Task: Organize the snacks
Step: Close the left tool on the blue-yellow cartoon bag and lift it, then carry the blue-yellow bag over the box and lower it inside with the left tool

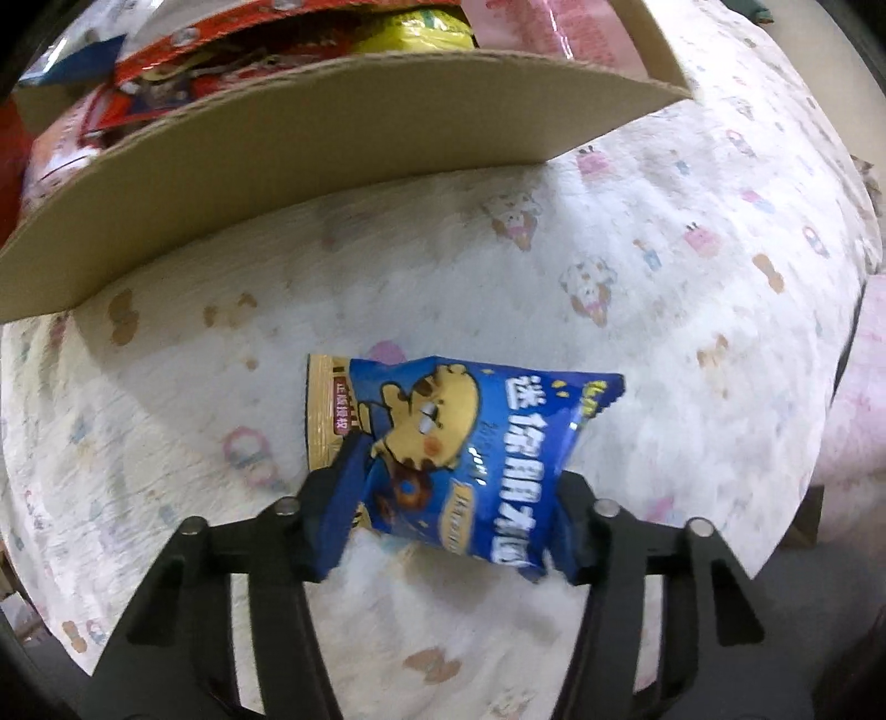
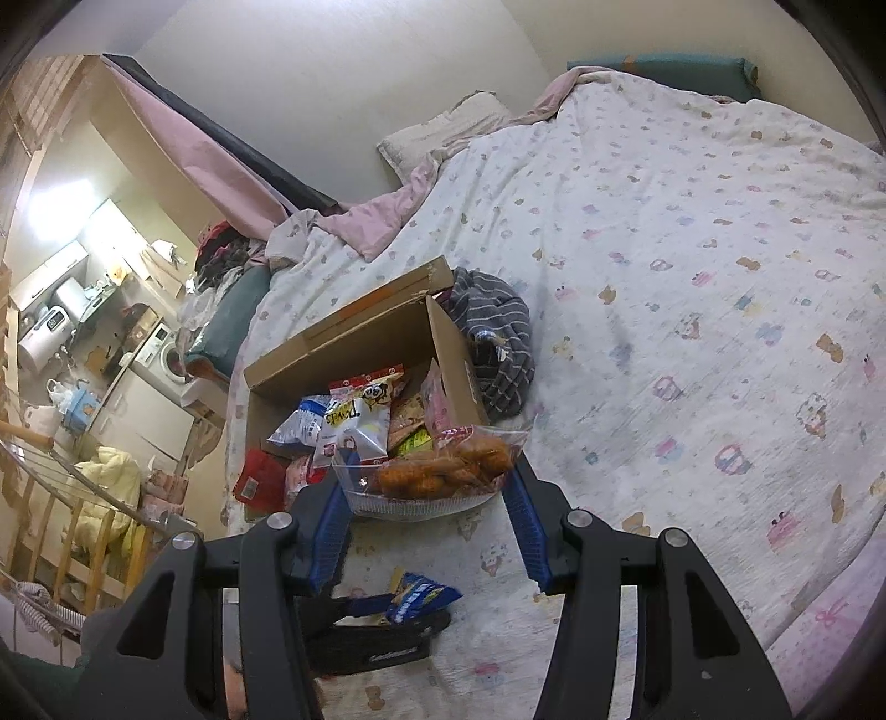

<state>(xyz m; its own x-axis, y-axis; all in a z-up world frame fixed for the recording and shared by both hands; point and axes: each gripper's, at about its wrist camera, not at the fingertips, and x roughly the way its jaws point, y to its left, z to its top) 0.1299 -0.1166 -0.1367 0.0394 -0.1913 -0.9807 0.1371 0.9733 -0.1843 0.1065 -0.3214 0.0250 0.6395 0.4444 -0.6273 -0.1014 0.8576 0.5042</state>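
Across both views, a bed [image 2: 692, 266] under a white quilt printed with small cartoon animals fills most of the scene. Pink blanket [image 2: 382, 221] bunched at the far end, beside a pillow [image 2: 443, 133].

Cardboard box [image 2: 354, 343] sits open on the quilt, flaps up. Packed with mixed snack packets: white bag [image 2: 357, 423], red packet [image 2: 259, 479], yellow-green packet [image 1: 421, 30], pink packets [image 1: 531, 22]. Left wrist view shows one box flap [image 1: 332, 138] close, tilted over the quilt. Grey striped cloth [image 2: 498, 338] lies crumpled against the box's far side.

Right gripper [image 2: 429, 509]: jaws set fairly wide, holding a clear bag [image 2: 437, 471] of orange-brown baked pieces by its two sides. Blue pads touch the bag's left and right edges. Bag hangs just in front of the box's near edge, above the quilt.

Left gripper [image 1: 454, 487]: jaws closed narrow onto a blue packet [image 1: 459, 448] with a yellow cartoon tiger and white lettering. Packet is pinched at its lower part, upper part sticking out crumpled, gold seal strip at left. It is held off the quilt, below and short of the box flap. Right wrist view catches the same packet and gripper low in frame, nearer the camera than the box.

Image is motion-blurred in the left view; packet text not fully legible.
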